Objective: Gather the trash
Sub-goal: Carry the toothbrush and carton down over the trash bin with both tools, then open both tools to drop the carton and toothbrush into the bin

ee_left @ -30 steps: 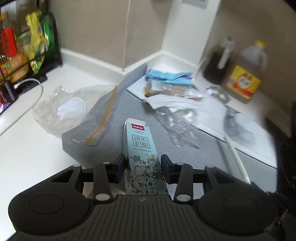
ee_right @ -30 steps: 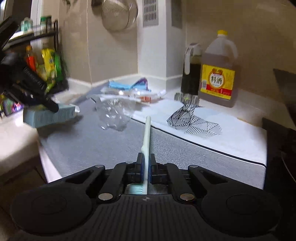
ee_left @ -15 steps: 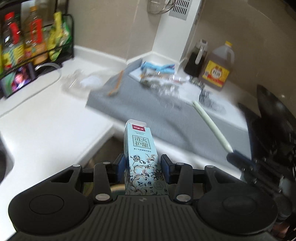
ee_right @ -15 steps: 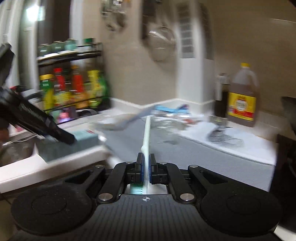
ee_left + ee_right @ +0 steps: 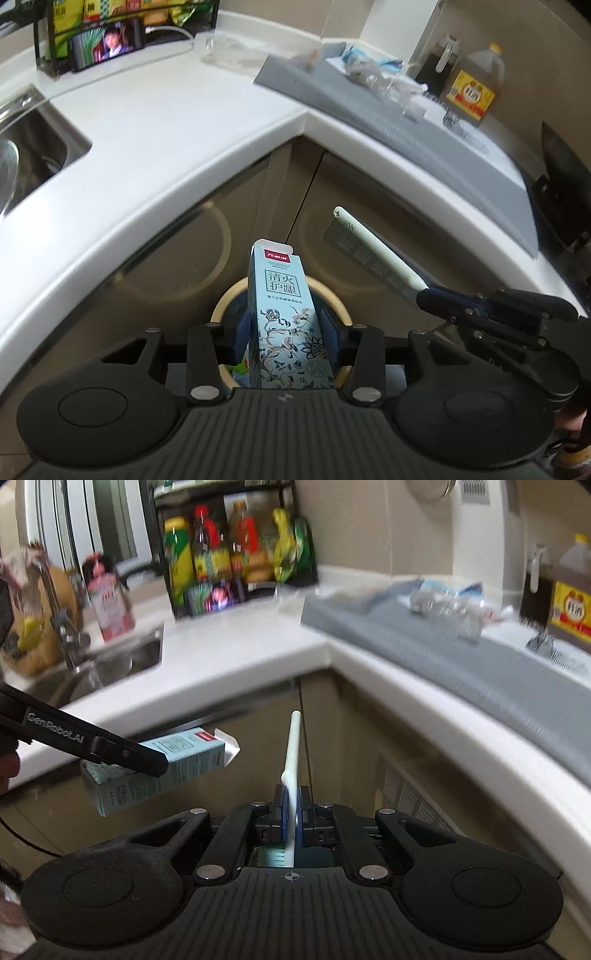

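Observation:
My left gripper [image 5: 286, 330] is shut on a light blue flowered carton [image 5: 282, 317] and holds it over a round bin [image 5: 225, 308] with a cream rim on the floor. The carton also shows in the right wrist view [image 5: 173, 766], held by the left gripper [image 5: 147, 762]. My right gripper [image 5: 293, 805] is shut on a pale white stick [image 5: 292, 753]. In the left wrist view the stick [image 5: 376, 251] points up-left from the right gripper [image 5: 428, 293], just right of the bin. More wrappers and clear plastic [image 5: 384, 79] lie on the grey mat [image 5: 406, 136].
A white L-shaped counter [image 5: 184, 122] wraps around brown cabinet doors [image 5: 184, 258]. A sink [image 5: 33, 147] is at the left. A rack of bottles [image 5: 236, 550] and a phone [image 5: 107, 44] stand at the back, an oil jug [image 5: 476, 85] at the right.
Both grippers have moved back and down off the counter with their loads. The carton now hangs over the bin, and the stick is beside it.

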